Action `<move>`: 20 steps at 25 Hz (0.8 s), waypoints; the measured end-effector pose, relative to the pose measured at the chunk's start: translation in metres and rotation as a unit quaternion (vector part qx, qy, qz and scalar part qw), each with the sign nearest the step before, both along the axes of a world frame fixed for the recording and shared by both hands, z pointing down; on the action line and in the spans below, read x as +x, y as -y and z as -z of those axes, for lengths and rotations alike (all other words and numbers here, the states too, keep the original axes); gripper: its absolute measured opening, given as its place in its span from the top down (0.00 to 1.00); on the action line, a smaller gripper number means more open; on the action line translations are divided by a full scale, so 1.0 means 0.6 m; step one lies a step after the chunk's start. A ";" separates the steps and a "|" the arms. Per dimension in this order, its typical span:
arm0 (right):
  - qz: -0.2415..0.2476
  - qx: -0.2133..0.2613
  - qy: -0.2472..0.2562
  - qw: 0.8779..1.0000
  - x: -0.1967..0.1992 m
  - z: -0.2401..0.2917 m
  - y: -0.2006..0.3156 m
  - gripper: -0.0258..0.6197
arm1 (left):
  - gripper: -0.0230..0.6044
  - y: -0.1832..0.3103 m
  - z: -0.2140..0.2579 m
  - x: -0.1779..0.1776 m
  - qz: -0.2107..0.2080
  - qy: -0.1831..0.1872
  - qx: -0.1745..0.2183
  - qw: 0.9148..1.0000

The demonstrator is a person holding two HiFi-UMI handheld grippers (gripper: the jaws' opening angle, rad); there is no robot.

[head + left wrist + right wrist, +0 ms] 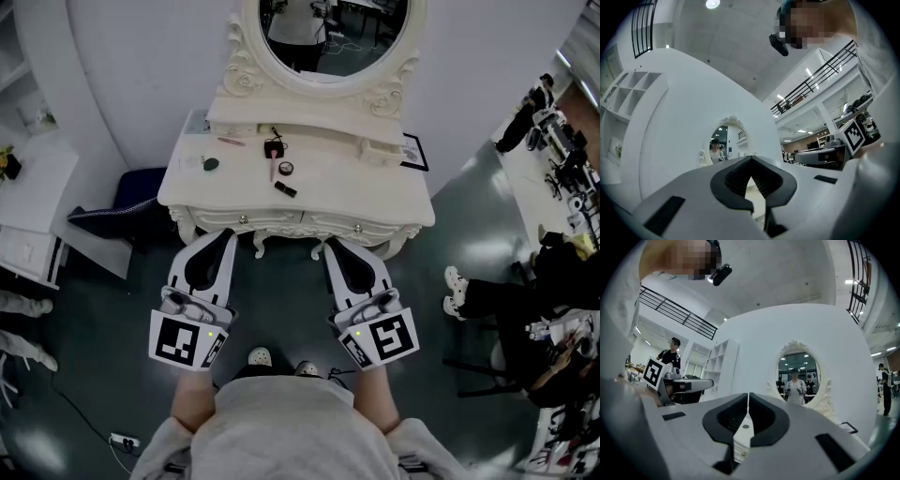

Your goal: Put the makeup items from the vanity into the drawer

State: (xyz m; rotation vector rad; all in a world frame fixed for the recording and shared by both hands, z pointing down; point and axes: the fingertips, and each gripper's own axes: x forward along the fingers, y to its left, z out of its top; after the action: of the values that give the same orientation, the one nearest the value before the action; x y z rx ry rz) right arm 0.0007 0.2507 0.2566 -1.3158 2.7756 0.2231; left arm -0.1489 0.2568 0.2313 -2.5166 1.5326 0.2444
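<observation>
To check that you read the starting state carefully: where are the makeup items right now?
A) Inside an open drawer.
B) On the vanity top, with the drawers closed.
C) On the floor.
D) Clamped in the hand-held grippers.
B: the makeup items lie scattered on the vanity top, and the drawer fronts below it are closed.

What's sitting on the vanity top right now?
A green round pot, a pink pencil, a black item, a round compact and a black tube. Drawer fronts are shut, so their insides are hidden.
</observation>
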 end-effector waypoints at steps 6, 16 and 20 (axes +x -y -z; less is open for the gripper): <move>-0.013 -0.011 0.020 1.000 -0.010 -0.007 0.025 0.92 | 0.94 0.023 -0.004 -0.024 -0.014 -0.007 -0.002 1.000; -0.042 -0.011 0.022 0.999 -0.002 -0.011 0.068 0.92 | 0.94 0.074 -0.001 -0.040 -0.024 -0.014 0.005 1.000; -0.041 -0.016 0.025 0.999 0.005 -0.018 0.102 0.92 | 0.94 0.105 -0.003 -0.035 -0.024 -0.016 0.007 1.000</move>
State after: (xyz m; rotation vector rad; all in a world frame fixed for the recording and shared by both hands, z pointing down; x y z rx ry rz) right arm 0.0034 0.1894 0.2677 -1.4242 2.6986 0.1492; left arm -0.1696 0.1941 0.2333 -2.5526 1.4797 0.3036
